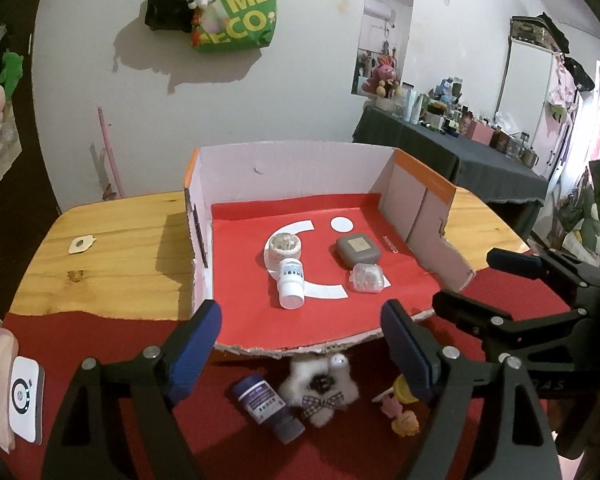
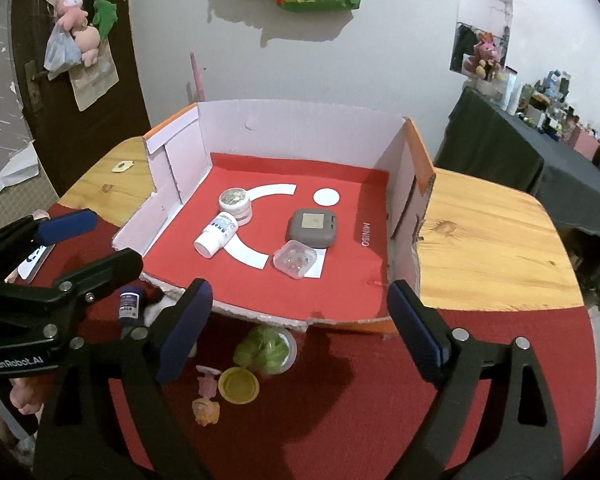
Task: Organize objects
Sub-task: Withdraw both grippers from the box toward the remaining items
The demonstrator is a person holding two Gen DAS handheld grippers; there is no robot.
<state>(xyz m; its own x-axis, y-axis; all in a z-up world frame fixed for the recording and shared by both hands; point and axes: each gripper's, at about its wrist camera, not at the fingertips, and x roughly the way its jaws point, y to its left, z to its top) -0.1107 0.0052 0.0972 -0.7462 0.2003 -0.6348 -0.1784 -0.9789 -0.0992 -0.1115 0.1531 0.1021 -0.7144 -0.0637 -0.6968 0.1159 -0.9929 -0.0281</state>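
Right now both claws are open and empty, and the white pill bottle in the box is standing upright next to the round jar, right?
Not quite. The white pill bottle lies on its side in the box, against the round jar; the right wrist view shows it. The left claw and right claw are indeed open and empty.

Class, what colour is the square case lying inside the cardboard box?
Grey, with a pale square patch on its lid; the right wrist view shows it best.

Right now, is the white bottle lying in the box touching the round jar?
Touching. In the right wrist view the white bottle lies with its base against the round jar, no gap visible; the left wrist view agrees.
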